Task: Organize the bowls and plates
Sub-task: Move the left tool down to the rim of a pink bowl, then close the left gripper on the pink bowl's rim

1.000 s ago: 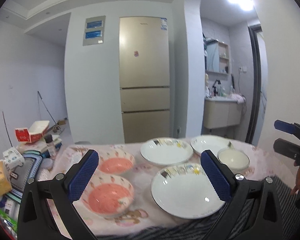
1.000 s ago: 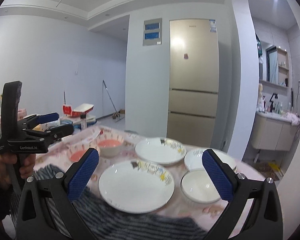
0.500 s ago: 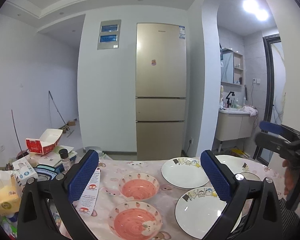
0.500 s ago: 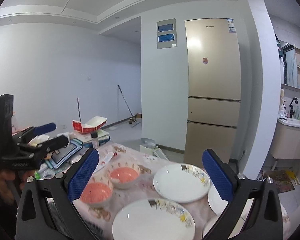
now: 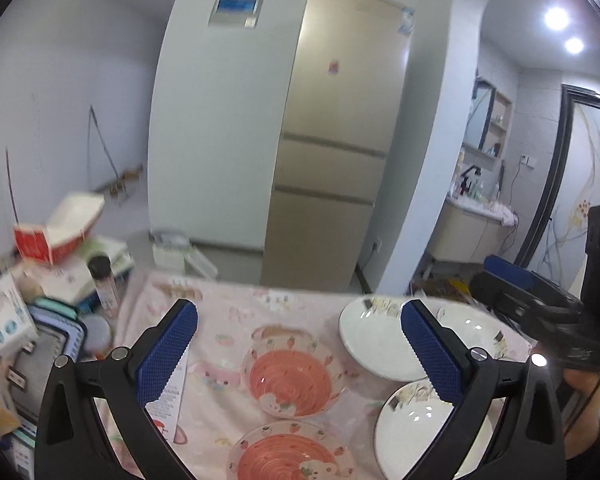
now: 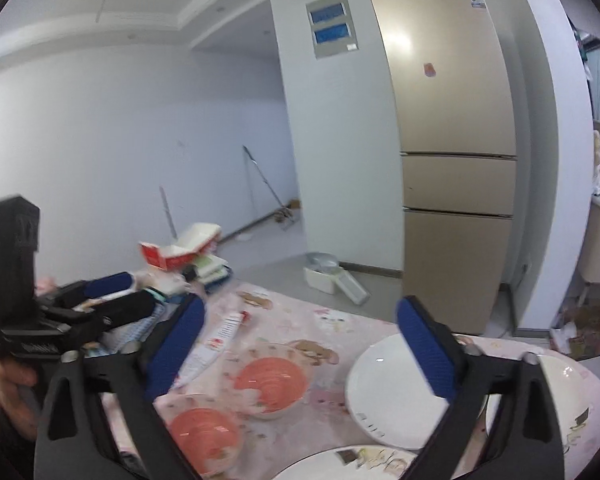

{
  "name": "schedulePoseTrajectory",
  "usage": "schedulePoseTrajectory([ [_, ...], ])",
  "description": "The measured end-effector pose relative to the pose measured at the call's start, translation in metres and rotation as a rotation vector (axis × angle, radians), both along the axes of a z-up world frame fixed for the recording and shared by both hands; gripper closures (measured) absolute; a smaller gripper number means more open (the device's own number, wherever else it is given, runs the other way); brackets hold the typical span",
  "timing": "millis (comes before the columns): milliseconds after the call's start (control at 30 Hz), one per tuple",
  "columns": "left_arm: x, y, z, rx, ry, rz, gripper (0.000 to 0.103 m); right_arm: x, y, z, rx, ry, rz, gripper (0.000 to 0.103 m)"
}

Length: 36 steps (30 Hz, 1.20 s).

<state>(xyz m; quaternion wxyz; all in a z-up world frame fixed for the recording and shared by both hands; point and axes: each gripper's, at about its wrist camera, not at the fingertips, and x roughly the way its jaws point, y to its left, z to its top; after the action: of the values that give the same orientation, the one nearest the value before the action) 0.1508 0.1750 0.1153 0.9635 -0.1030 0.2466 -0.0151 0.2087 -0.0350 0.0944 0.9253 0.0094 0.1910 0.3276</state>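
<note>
Two pink strawberry-pattern bowls sit on a pink tablecloth: the far bowl (image 5: 294, 376) (image 6: 271, 382) and the near bowl (image 5: 288, 456) (image 6: 204, 438). White plates lie to their right: a far plate (image 5: 380, 344) (image 6: 392, 390), a near plate (image 5: 416, 424) and a third at the right edge (image 6: 560, 392). My left gripper (image 5: 298, 352) is open and empty above the bowls; it also shows in the right wrist view (image 6: 112, 296). My right gripper (image 6: 300, 350) is open and empty above the far bowl and far plate; it shows at the right in the left wrist view (image 5: 512, 280).
A paper leaflet (image 5: 168, 396) lies left of the bowls. Boxes, a bottle (image 5: 102, 284) and a red-and-white carton (image 5: 56, 232) crowd the left side. A beige fridge (image 5: 332, 136) stands behind the table, a white bin (image 6: 332, 276) on the floor.
Both grippers have moved forward and tilted down toward the table, so the bowls and plates look larger and nearer. Both stay open and empty.
</note>
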Motion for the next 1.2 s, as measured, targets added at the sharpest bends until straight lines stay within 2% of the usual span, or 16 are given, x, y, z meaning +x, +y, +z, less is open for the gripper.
schedulePoseTrajectory([
  [167, 0.039, 0.036, -0.045, -0.094, 0.146, 0.011, 0.002, 0.035, 0.026, -0.041, -0.072, 0.103, 0.026, 0.029],
  [233, 0.054, 0.048, -0.066, -0.133, 0.222, 0.037, 0.012, 0.044, 0.034, -0.054, -0.093, 0.142, 0.035, 0.031],
  [333, 0.070, 0.052, -0.094, -0.162, 0.292, -0.007, 0.021, 0.060, 0.047, -0.075, -0.115, 0.231, 0.070, 0.048],
  [433, 0.079, 0.050, -0.114, -0.150, 0.337, -0.022, 0.035, 0.069, 0.058, -0.098, -0.160, 0.273, 0.073, 0.052],
  [467, 0.082, 0.050, -0.117, -0.141, 0.349, -0.021, 0.039, 0.073, 0.061, -0.107, -0.169, 0.281, 0.077, 0.057],
  [500, 0.085, 0.049, -0.122, -0.132, 0.359, -0.020, 0.051, 0.074, 0.062, -0.112, -0.175, 0.292, 0.082, 0.060],
  [533, 0.087, 0.048, -0.127, -0.129, 0.366, -0.021, 0.058, 0.076, 0.064, -0.117, -0.182, 0.301, 0.085, 0.064],
  [633, 0.091, 0.046, -0.136, -0.108, 0.382, -0.027, 0.062, 0.079, 0.066, -0.128, -0.199, 0.318, 0.091, 0.073],
  [767, 0.098, 0.045, -0.143, -0.096, 0.412, -0.025, 0.064, 0.083, 0.067, -0.138, -0.210, 0.343, 0.094, 0.077],
  [867, 0.101, 0.043, -0.149, -0.111, 0.448, -0.053, 0.076, 0.086, 0.070, -0.145, -0.208, 0.362, 0.095, 0.077],
  [900, 0.102, 0.042, -0.152, -0.108, 0.460, -0.053, 0.085, 0.087, 0.071, -0.146, -0.208, 0.366, 0.095, 0.077],
  [933, 0.102, 0.041, -0.153, -0.101, 0.470, -0.047, 0.087, 0.088, 0.072, -0.148, -0.212, 0.367, 0.092, 0.077],
  [1067, 0.101, 0.037, -0.152, -0.103, 0.472, -0.049, 0.089, 0.087, 0.081, -0.155, -0.237, 0.382, 0.104, 0.077],
  [1200, 0.100, 0.038, -0.154, -0.126, 0.469, -0.043, 0.089, 0.086, 0.082, -0.160, -0.206, 0.404, 0.121, 0.077],
])
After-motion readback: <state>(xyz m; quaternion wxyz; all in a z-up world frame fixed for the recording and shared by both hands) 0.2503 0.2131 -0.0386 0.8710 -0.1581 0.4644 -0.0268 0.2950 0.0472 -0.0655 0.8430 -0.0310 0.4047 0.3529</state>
